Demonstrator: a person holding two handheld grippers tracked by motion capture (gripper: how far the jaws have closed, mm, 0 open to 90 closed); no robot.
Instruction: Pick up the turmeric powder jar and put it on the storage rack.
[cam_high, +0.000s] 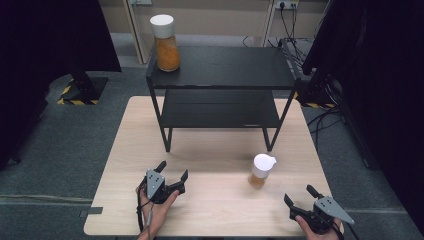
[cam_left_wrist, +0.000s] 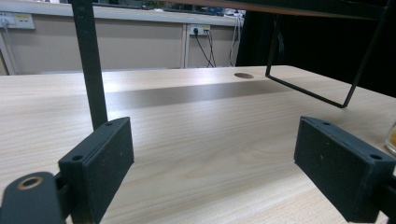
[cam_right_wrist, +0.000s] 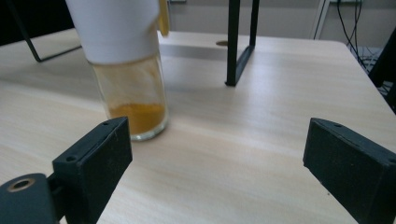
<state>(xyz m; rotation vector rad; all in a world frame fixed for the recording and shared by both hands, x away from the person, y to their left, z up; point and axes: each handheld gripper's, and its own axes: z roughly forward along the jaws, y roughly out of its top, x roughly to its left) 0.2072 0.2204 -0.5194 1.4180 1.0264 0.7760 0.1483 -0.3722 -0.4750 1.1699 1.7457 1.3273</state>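
Note:
A small glass jar (cam_high: 260, 171) with a white lid and a little orange powder at its bottom stands on the wooden table (cam_high: 210, 210), right of centre. In the right gripper view the same jar (cam_right_wrist: 130, 88) rises just beyond the left jaw. My right gripper (cam_high: 301, 196) rests near the front right corner, open, nothing between its jaws. My left gripper (cam_high: 172, 171) lies at the front left in a hand, open and empty. A large jar (cam_high: 165, 44) of orange powder with a white lid stands on the top left of the black shelf rack (cam_high: 225, 67).
The black two-level shelf rack stands at the back of the table; its legs (cam_left_wrist: 91, 70) come down near my left gripper. A round cable hole (cam_left_wrist: 243, 75) is in the tabletop beyond. Dark curtains, cables and wall sockets surround the table.

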